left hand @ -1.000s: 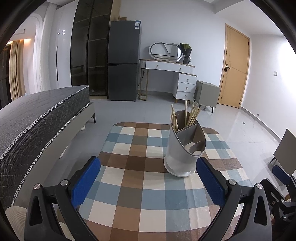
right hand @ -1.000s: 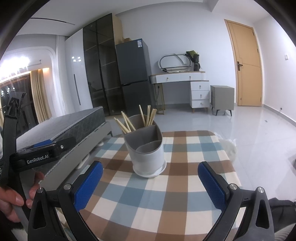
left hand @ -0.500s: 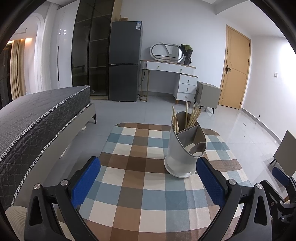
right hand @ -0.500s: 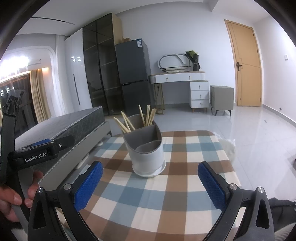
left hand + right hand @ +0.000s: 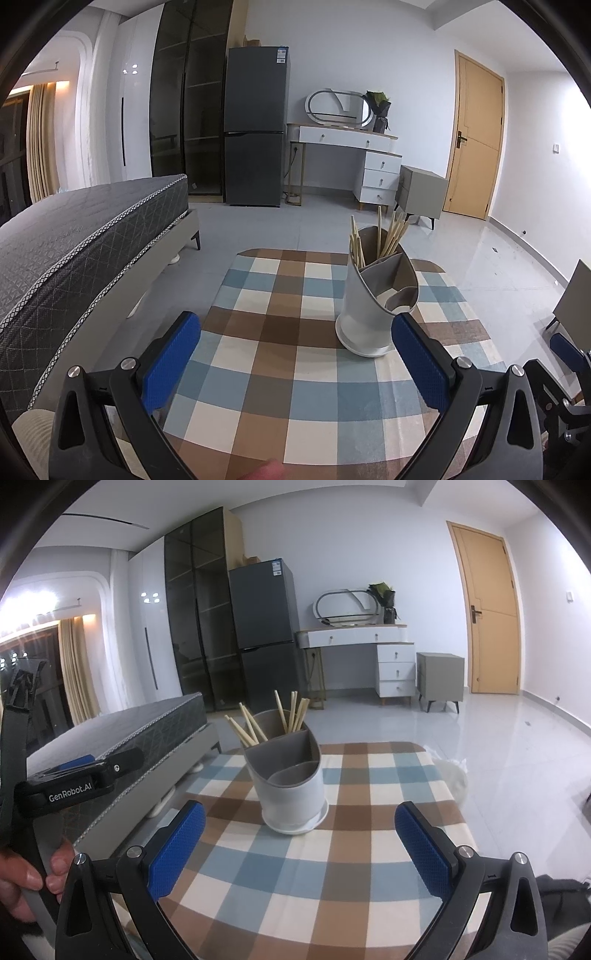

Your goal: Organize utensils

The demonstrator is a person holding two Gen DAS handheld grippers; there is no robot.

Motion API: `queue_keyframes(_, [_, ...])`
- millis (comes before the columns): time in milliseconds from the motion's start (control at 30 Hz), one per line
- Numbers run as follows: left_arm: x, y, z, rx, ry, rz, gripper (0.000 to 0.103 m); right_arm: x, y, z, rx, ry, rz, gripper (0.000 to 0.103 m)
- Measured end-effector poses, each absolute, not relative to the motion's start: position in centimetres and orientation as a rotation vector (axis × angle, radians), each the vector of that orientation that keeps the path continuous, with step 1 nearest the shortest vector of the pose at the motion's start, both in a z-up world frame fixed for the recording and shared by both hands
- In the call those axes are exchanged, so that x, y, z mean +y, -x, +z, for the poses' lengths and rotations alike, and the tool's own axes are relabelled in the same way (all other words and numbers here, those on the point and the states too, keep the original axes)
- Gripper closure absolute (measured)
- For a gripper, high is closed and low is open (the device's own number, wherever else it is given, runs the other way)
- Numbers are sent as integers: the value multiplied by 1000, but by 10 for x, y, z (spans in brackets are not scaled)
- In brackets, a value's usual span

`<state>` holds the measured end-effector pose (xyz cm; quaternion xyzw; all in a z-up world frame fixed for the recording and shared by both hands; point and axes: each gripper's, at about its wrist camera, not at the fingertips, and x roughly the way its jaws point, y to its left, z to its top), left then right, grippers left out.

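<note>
The holder (image 5: 287, 781) stands upright on the table (image 5: 332, 867), chopsticks (image 5: 291, 712) vertical, dead ahead of the right claw (image 5: 295, 849), right of the left claw (image 5: 295, 365); both claws released, empty

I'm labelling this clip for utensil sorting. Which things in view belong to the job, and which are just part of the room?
Belongs to the job:
utensil holder
chopsticks standing in its back compartment
left hand-held gripper, open
right hand-held gripper, open
checked tablecloth they work over

Just there:
bed
fridge
dressing table
door
</note>
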<state>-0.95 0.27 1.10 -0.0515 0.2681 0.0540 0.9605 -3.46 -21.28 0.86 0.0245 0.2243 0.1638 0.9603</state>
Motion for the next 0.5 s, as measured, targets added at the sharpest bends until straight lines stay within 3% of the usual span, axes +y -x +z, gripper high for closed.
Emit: queue_keyframes(500, [2,9,8,553,104,106,2,-214,36,9,457,-46,329,0])
